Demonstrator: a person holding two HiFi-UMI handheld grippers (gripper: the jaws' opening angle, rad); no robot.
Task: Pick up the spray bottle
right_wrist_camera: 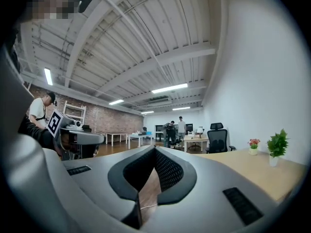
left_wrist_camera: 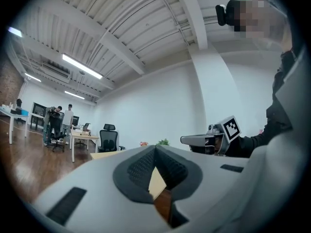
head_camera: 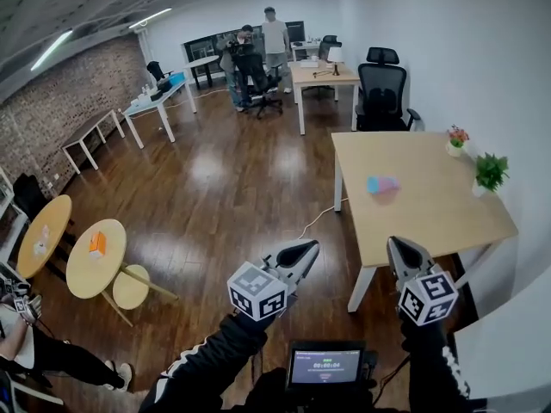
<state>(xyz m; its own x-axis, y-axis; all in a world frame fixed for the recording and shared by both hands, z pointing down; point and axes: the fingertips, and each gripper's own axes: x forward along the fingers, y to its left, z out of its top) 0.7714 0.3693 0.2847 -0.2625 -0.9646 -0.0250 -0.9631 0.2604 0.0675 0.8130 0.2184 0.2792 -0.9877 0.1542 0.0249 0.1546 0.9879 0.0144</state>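
Both tools are pressed shut and empty, short of the desk that carries the spray bottle.
The left tool [head_camera: 303,249] and the right tool [head_camera: 398,246] point level over the dark wooden floor [head_camera: 241,188], each with its jaws pressed together on nothing. Just ahead of the right tool stands a light wooden desk [head_camera: 430,222]. The spray bottle [head_camera: 382,184] sits near its middle, a pink-and-blue shape too blurred to show its long axis or facing. A flower pot [head_camera: 456,138] and a green plant [head_camera: 491,172] stand by the white wall. Beyond are an office chair [head_camera: 382,89], a brick wall [head_camera: 60,101] and two people [head_camera: 275,33].

The floor [head_camera: 241,196] is glossy dark wood, the table [head_camera: 422,222] matt pale wood, the wall [head_camera: 60,110] rough brick.
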